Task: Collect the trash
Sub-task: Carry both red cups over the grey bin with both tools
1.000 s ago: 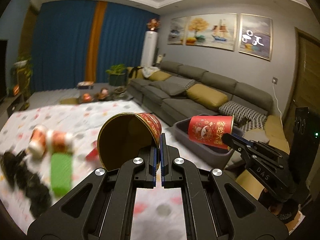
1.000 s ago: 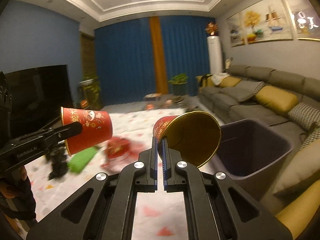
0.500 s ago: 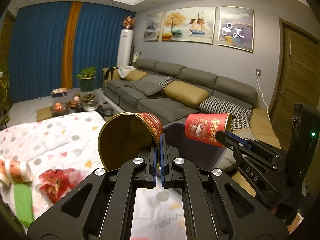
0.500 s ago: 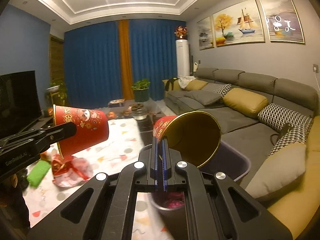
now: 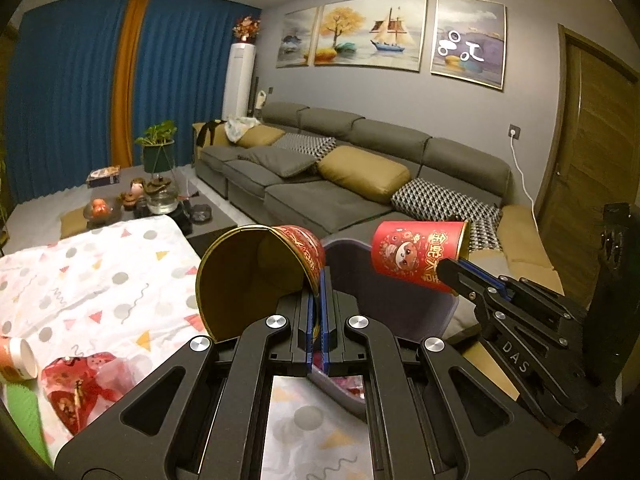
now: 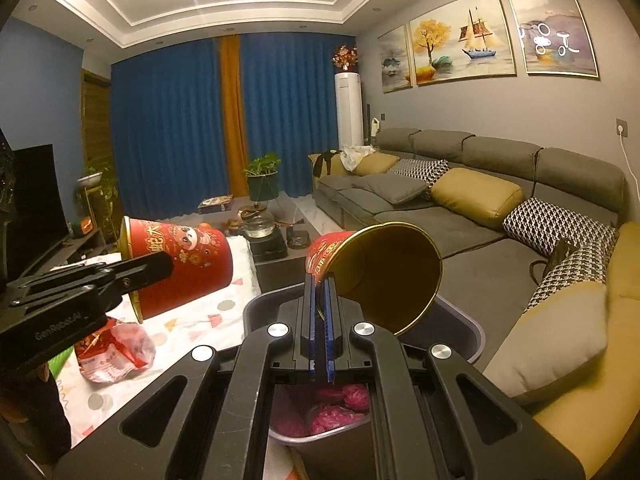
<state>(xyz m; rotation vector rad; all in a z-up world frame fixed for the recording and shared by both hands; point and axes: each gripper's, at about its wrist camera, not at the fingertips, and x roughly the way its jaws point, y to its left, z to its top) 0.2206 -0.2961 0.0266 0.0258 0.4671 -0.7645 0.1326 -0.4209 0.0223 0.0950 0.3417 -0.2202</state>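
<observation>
In the left wrist view my left gripper (image 5: 319, 280) is shut on the rim of a red paper cup (image 5: 256, 280) with a gold inside, tipped on its side. To its right, my right gripper (image 5: 450, 274) pinches the rim of a second red cup (image 5: 416, 256). The right wrist view shows the same from the other side: my right gripper (image 6: 320, 286) with its cup (image 6: 384, 276), and my left gripper (image 6: 162, 266) with its cup (image 6: 184, 268). A grey trash bin (image 6: 256, 306) stands right below the right gripper, with pink trash (image 6: 340, 404) inside. The bin (image 5: 384, 304) lies behind both cups.
A table under a white patterned cloth (image 5: 100, 272) lies to the left, with a red wrapper (image 5: 80, 384), a fallen cup (image 5: 14, 360) and a green item (image 5: 24, 420). A grey sofa (image 5: 360, 184) runs behind the bin. A low tea table (image 6: 264, 240) stands further back.
Both grippers swung away from the table's trash toward the bin, each keeping its cup. The bin has come close, under the right gripper, and its pink contents have come into sight.
</observation>
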